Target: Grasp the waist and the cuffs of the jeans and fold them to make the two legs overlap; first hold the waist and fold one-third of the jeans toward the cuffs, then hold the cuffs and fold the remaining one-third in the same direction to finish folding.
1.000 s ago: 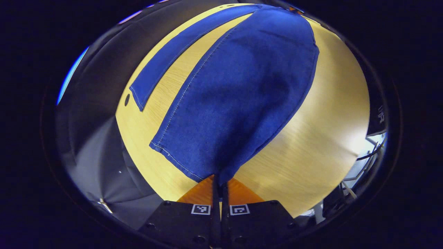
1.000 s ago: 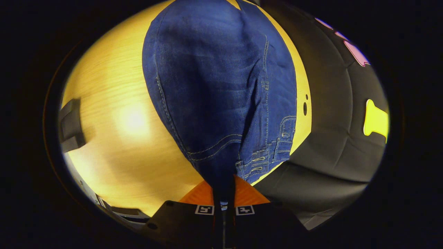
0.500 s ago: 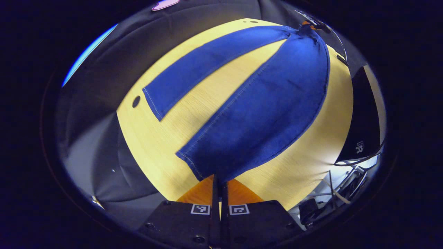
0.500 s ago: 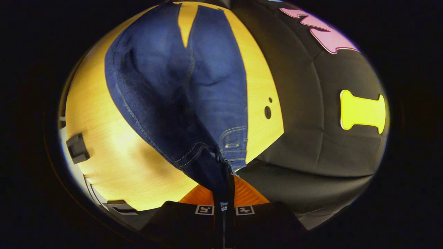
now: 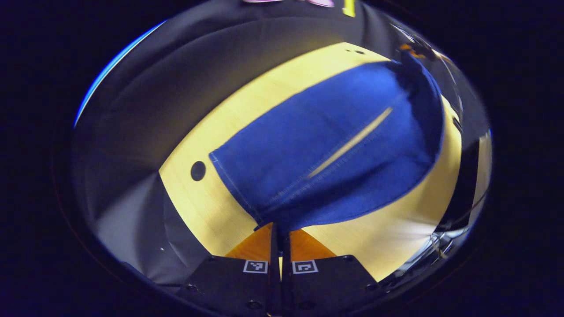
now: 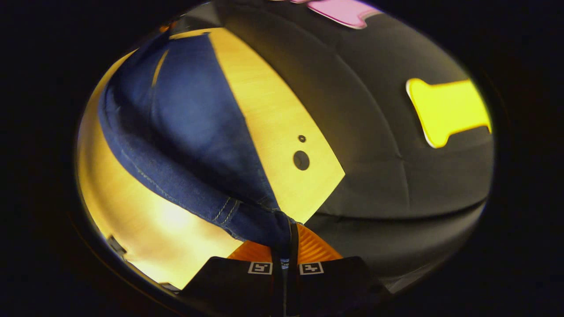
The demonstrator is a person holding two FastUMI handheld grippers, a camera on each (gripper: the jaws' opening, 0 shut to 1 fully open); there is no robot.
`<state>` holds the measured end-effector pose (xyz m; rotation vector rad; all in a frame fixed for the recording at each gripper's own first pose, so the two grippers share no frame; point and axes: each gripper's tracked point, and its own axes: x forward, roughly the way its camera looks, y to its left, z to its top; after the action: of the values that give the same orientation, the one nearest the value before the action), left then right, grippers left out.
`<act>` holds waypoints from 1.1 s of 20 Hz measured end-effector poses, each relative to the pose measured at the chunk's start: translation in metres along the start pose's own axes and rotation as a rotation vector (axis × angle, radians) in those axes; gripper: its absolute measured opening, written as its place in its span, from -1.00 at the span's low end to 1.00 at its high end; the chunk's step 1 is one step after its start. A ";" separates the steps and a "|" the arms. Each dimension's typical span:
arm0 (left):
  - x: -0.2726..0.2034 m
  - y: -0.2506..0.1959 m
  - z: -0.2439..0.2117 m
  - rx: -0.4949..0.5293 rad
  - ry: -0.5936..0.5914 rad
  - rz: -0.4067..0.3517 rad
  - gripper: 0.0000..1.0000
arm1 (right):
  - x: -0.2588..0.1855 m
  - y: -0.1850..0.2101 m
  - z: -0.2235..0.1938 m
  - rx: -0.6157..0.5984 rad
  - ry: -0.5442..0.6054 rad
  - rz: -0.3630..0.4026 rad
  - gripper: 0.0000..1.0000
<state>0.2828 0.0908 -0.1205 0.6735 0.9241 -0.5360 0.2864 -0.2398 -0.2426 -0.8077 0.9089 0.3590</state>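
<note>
**Operator:** Report the condition of both tools.

**Technician:** In the left gripper view, your left gripper (image 5: 280, 229) has its fingers closed together on the cuff end of the jeans (image 5: 335, 145); the fabric enters directly between the tips. In the right gripper view, your right gripper (image 6: 285, 235) is likewise clamped, with both fingers pinching the bunched waist end of the jeans (image 6: 185, 132).

**Operator:** Where is the garment located?

**Technician:** It is stretched between your two tools over the wooden table (image 5: 211, 211). In the left gripper view, the two legs lie almost one on the other, with a thin strip of table visible along the line between them. A hemmed cuff edge sits near a dark round hole (image 5: 198, 171) in the tabletop. In the right gripper view, the waist end is lifted off the table (image 6: 269, 110), and two dark holes (image 6: 301, 160) lie on the bare wood just beside the denim.
</note>
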 end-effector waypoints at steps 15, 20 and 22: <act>0.062 0.032 0.103 -0.485 -0.303 0.262 0.99 | -0.069 -0.019 0.031 0.754 0.000 -0.030 1.00; -0.009 0.018 0.102 -0.566 -0.586 0.379 0.97 | -0.115 -0.017 0.023 1.094 -0.188 -0.165 0.99; -0.021 0.010 0.085 -0.527 -0.638 0.447 0.97 | -0.125 -0.022 0.008 1.182 -0.230 -0.271 0.96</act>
<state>0.3249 0.0391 -0.0629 0.1840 0.2669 -0.0740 0.2307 -0.2421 -0.1279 0.2104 0.6229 -0.3274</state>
